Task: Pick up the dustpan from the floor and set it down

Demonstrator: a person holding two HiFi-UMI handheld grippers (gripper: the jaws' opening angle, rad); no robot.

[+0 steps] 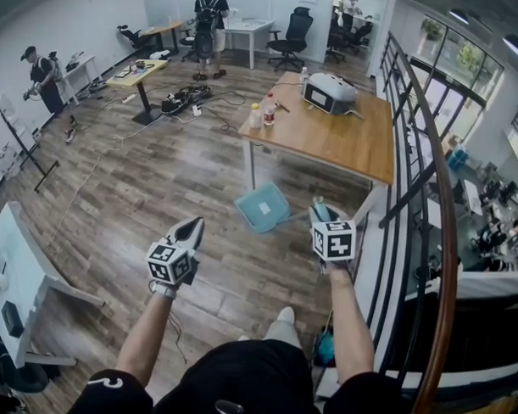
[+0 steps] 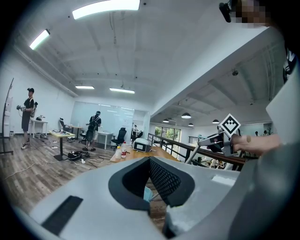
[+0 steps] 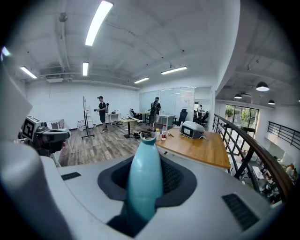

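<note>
Right fingers (image 3: 180,180): clamped on the dustpan's pale blue handle (image 3: 144,164), which fills the gap between them. A firm grip there steers the pan at the other end.
Right gripper (image 1: 324,215): tipped a little downward, so the pan rides out ahead of it and towards the person's left, not under the hand.
Left fingers (image 2: 165,180): drawn together on nothing, with only a slit between them showing the floor.
Left gripper (image 1: 193,229): held about level beside the right one, apart from the dustpan. It looks like the spare hand, since one grip seems enough for something this light.
Dustpan (image 1: 263,206): in front of the person, tilted, near the leg of the desk. I judge it is off the floor, though no view settles that.
Floor (image 1: 158,181): wood boards under the pan, the likely place to set it down.
Desk (image 1: 329,141): just beyond the pan, carrying a grey box and bottles. Its leg is the thing to keep clear of.
Railing (image 1: 422,165): close on the person's right, hemming in that side.
</note>
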